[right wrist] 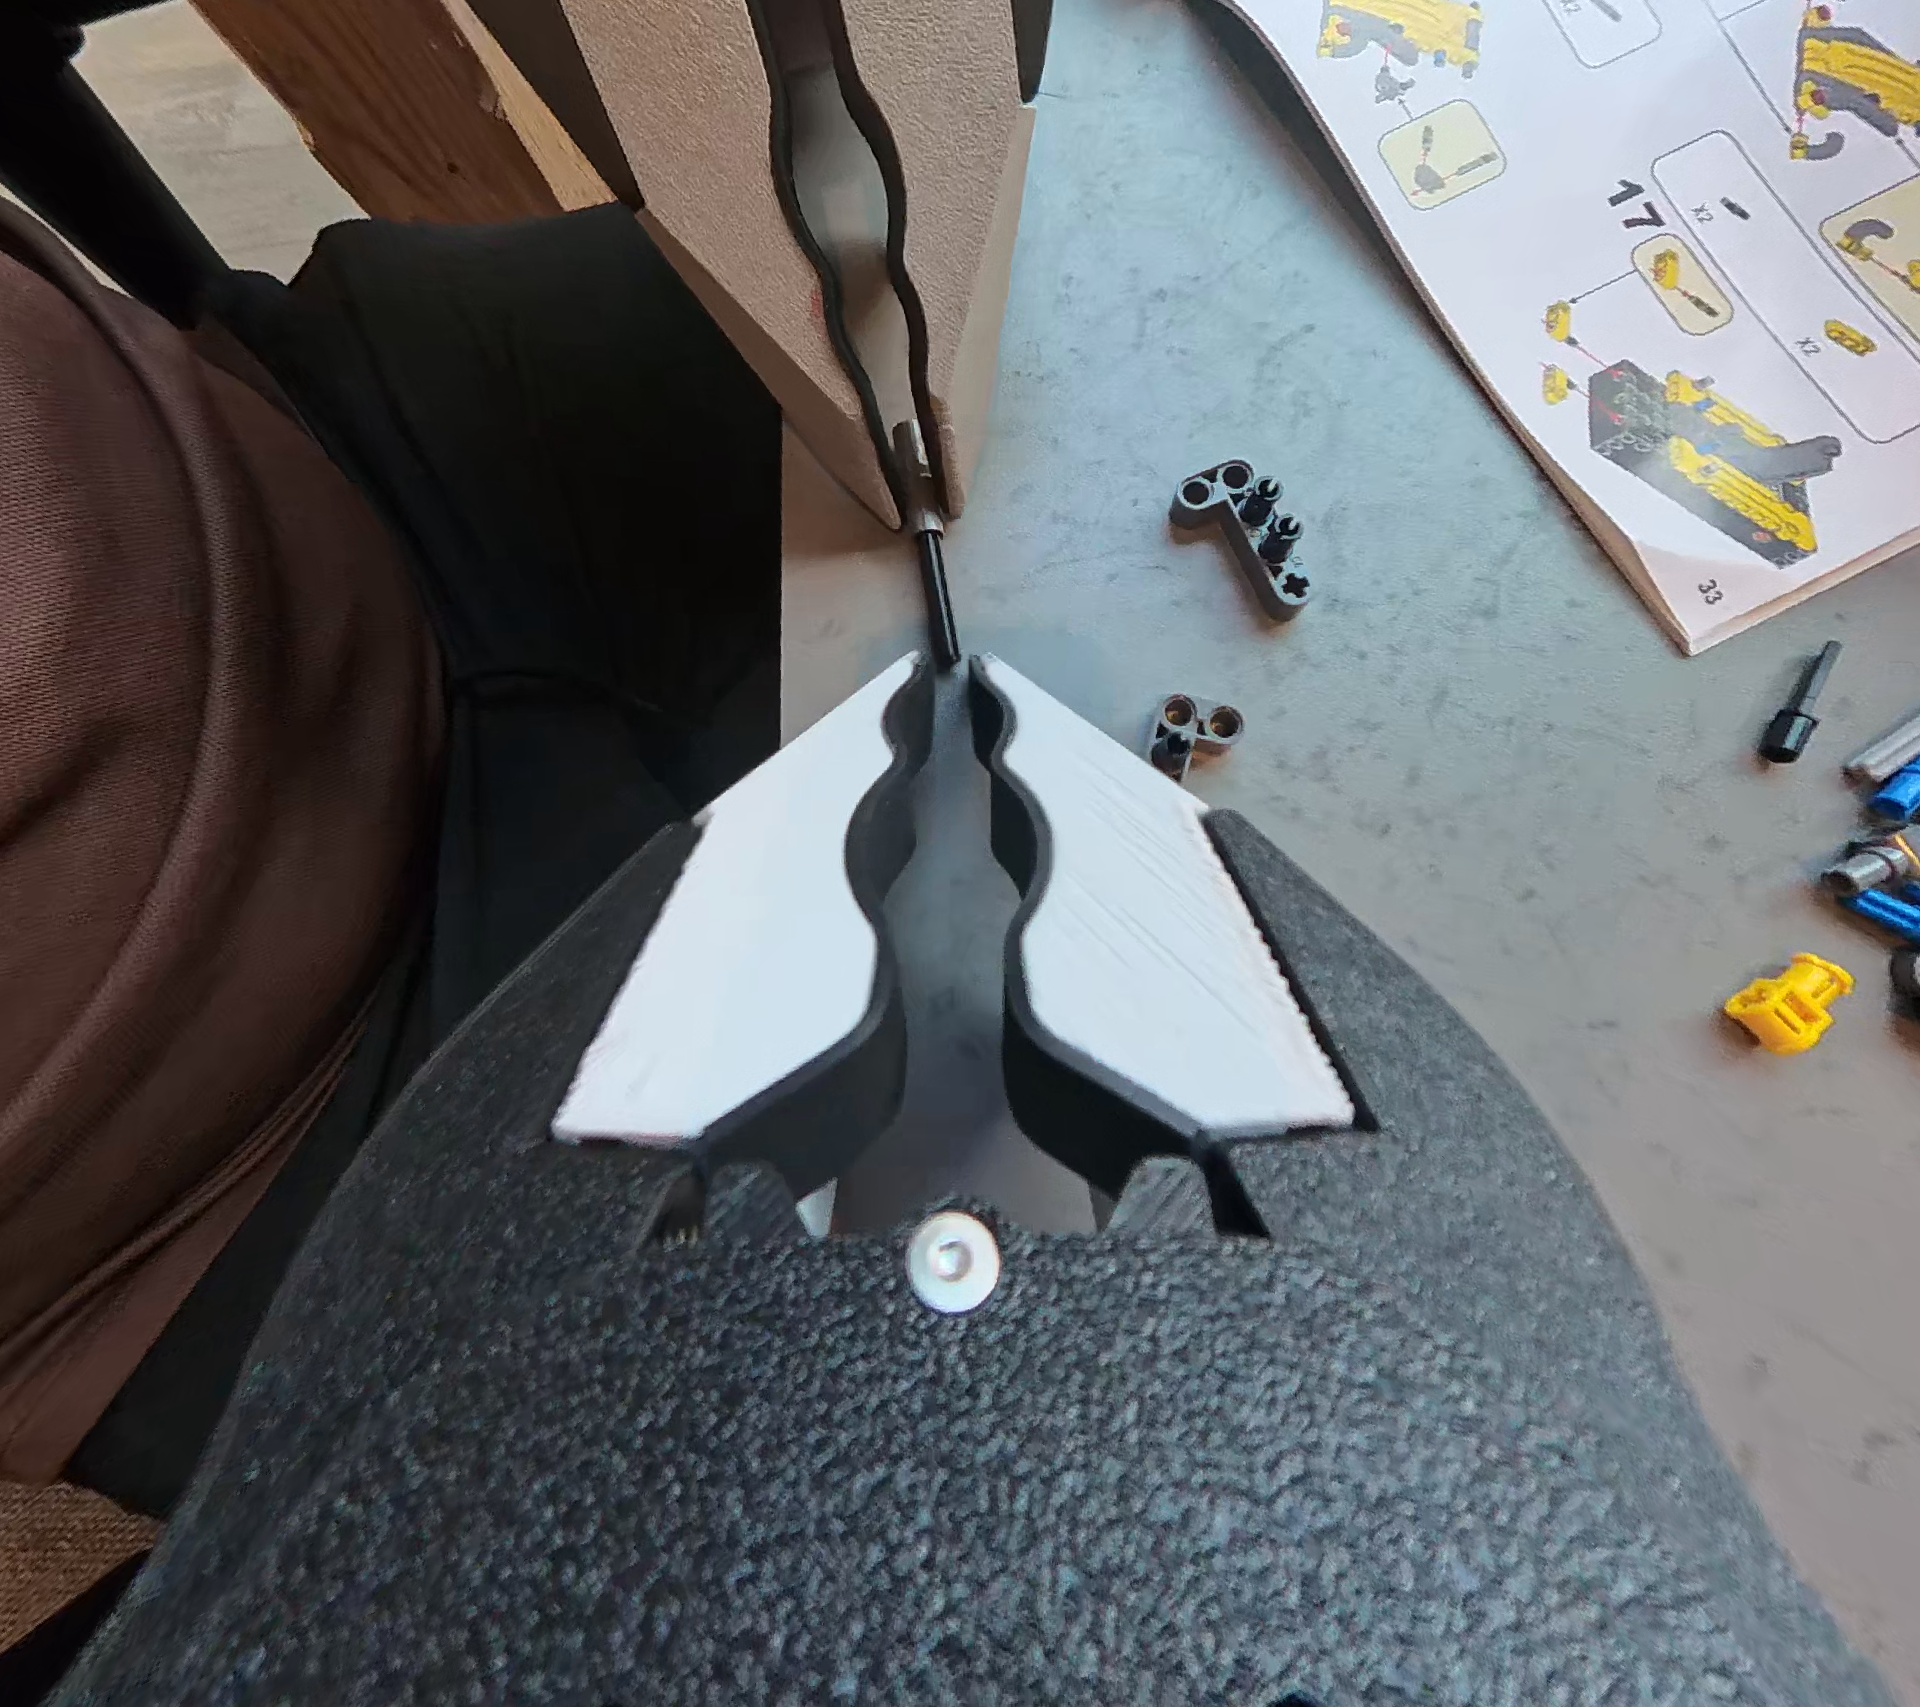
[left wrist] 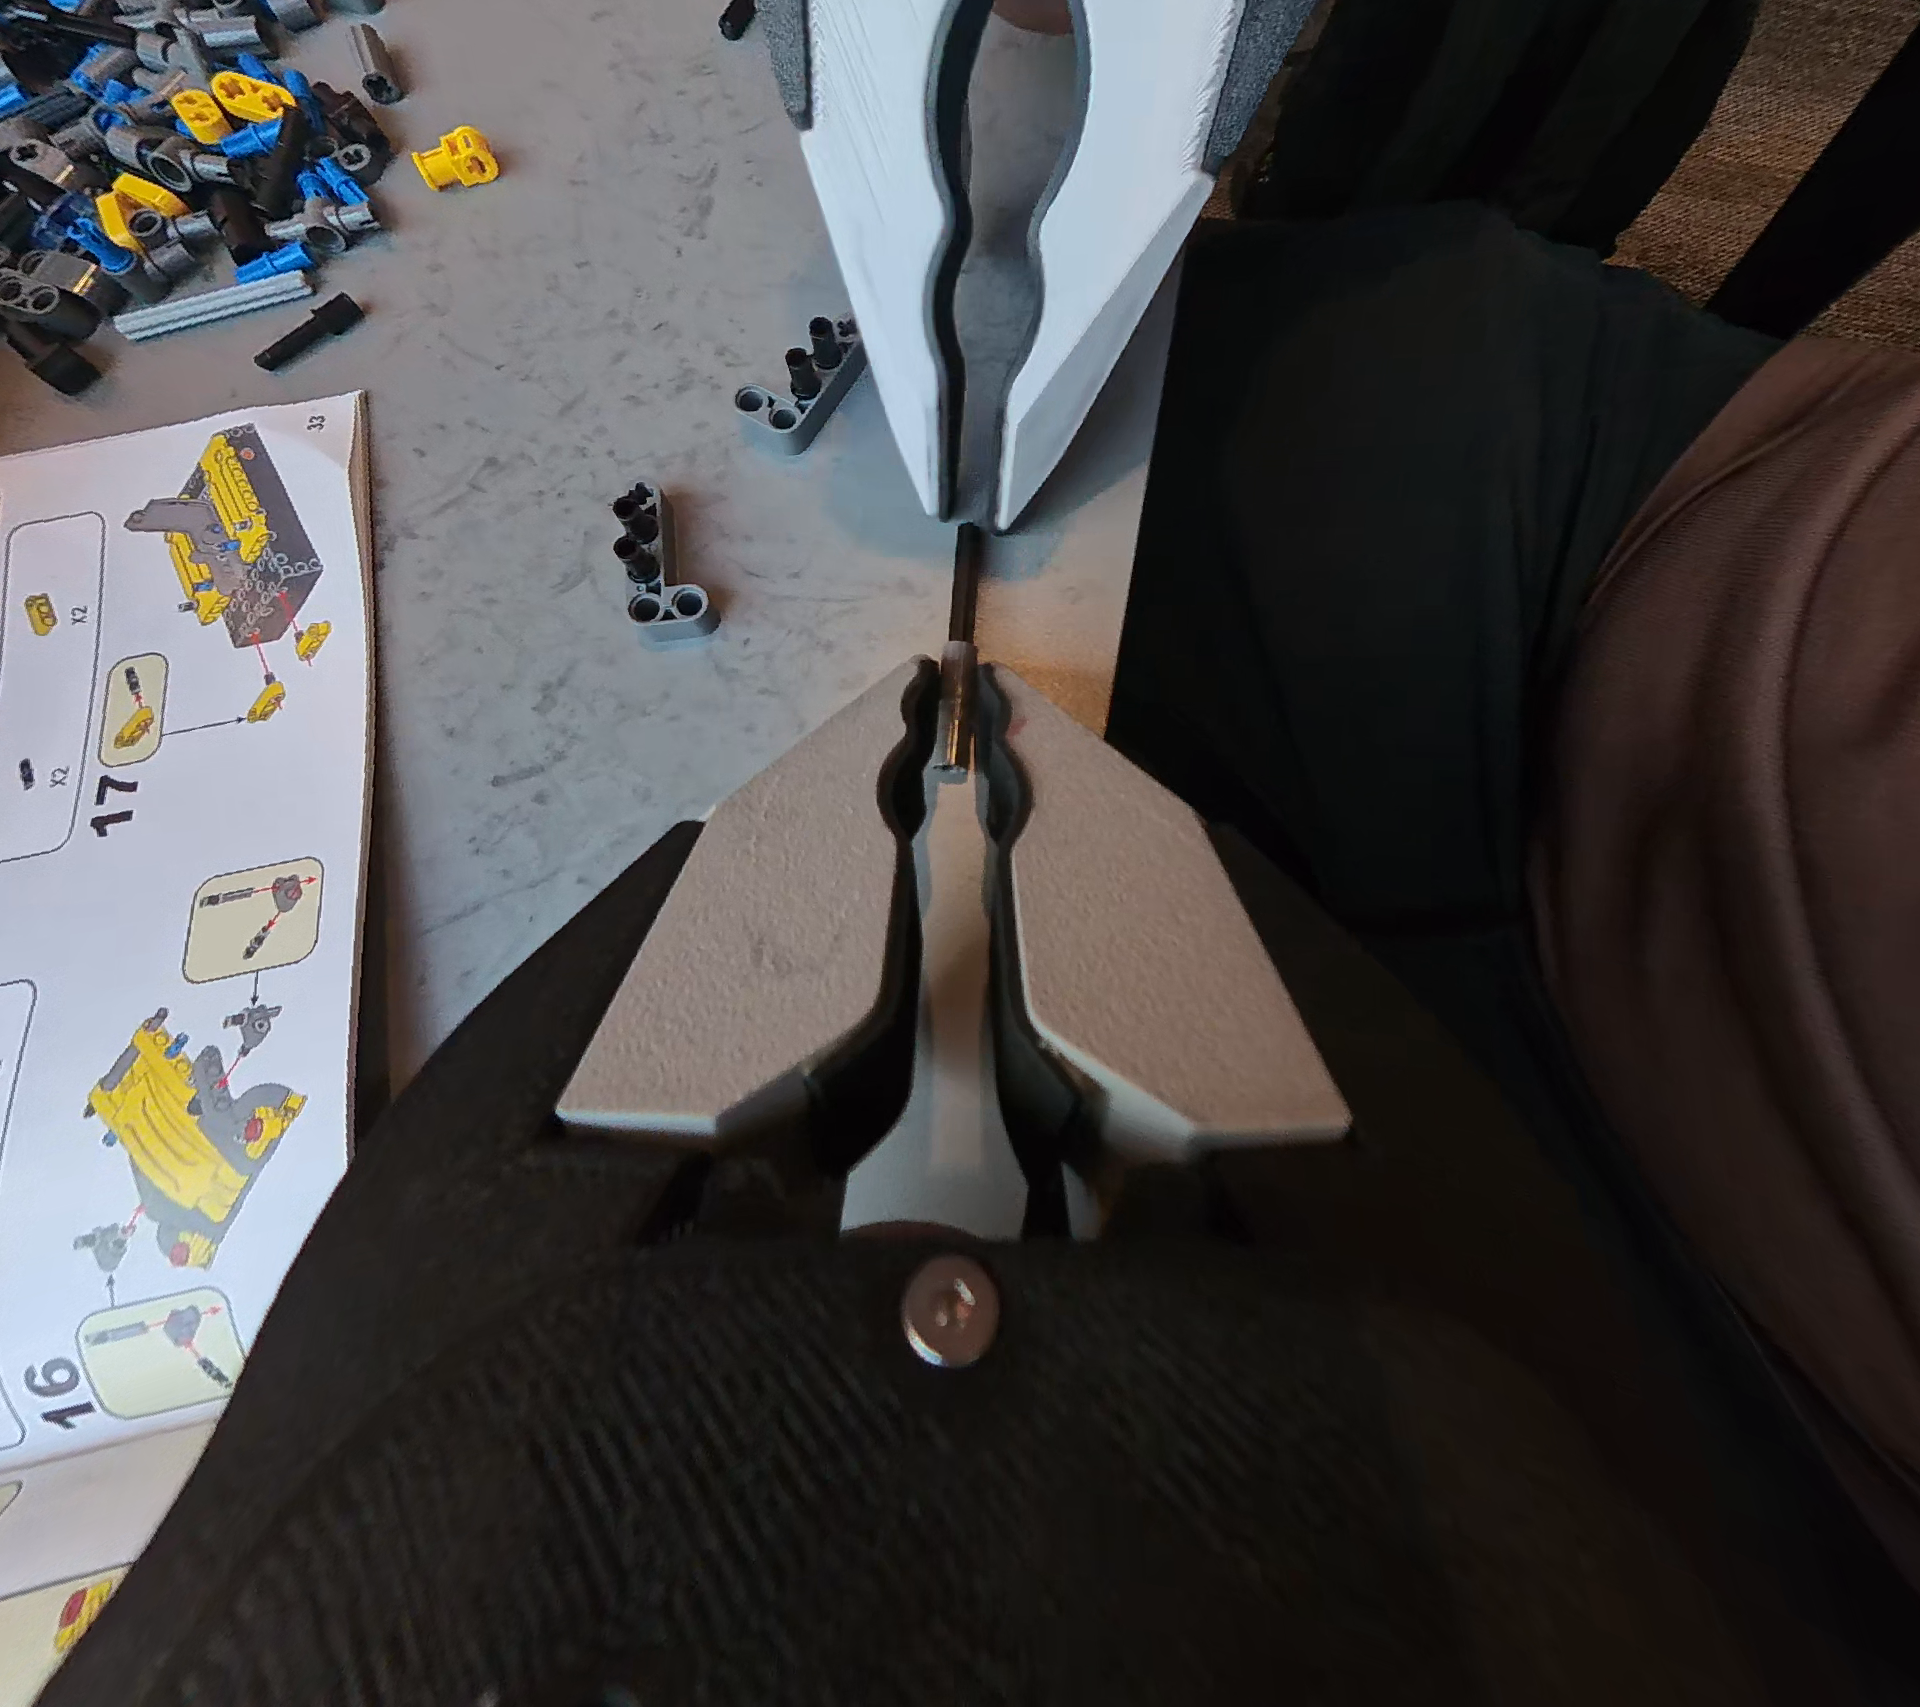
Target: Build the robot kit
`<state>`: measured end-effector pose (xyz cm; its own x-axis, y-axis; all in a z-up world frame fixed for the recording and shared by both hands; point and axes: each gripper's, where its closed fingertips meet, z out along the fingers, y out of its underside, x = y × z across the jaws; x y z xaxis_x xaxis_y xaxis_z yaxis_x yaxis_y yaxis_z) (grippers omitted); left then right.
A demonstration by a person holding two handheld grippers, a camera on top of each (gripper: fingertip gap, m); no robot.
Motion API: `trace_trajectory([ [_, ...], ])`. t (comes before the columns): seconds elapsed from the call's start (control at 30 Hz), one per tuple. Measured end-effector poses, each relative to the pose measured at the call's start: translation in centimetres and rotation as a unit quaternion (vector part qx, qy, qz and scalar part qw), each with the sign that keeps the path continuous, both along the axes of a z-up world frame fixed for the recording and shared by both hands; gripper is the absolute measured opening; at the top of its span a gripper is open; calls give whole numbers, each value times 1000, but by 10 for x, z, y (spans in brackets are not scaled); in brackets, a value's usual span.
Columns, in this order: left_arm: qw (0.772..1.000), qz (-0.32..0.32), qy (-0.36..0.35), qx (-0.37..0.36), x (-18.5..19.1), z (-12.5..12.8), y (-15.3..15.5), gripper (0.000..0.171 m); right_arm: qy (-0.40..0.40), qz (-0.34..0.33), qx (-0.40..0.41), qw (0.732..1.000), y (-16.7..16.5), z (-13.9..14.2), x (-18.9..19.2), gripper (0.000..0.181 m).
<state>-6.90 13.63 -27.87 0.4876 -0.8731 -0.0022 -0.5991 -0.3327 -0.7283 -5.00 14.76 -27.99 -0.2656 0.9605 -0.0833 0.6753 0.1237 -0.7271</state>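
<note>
My left gripper [left wrist: 956, 670] has grey fingers and is shut on a small grey sleeve piece [left wrist: 954, 722]. A thin black axle [left wrist: 964, 592] runs from that sleeve to my right gripper [left wrist: 971, 519], which has white fingers and faces the left one tip to tip. In the right wrist view, my right gripper [right wrist: 945, 665] is shut on the near end of the black axle [right wrist: 941, 597]. The far end of the axle sits in the grey sleeve [right wrist: 912, 457], which is held in the left gripper [right wrist: 925, 504]. Both grippers hover over the grey table's [left wrist: 571, 203] near edge.
Two grey L-shaped beams with black pins [left wrist: 660, 566] [left wrist: 800, 390] lie beside the grippers. An open instruction booklet [left wrist: 208, 826] lies to the left. A pile of blue, grey, black and yellow parts [left wrist: 156, 99] and a loose yellow connector [left wrist: 457, 159] lie farther off. A person's lap [left wrist: 1558, 618] is at the edge. Left and right tips are no more than a few centimetres apart.
</note>
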Motion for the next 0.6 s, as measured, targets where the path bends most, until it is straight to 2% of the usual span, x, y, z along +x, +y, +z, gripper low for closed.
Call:
trace_trajectory([
  [0.6, 1000, 0, 0, -8, 0, -1, 0, 3, -3, -5, -9, 1000, -8, 0, -14, 2],
])
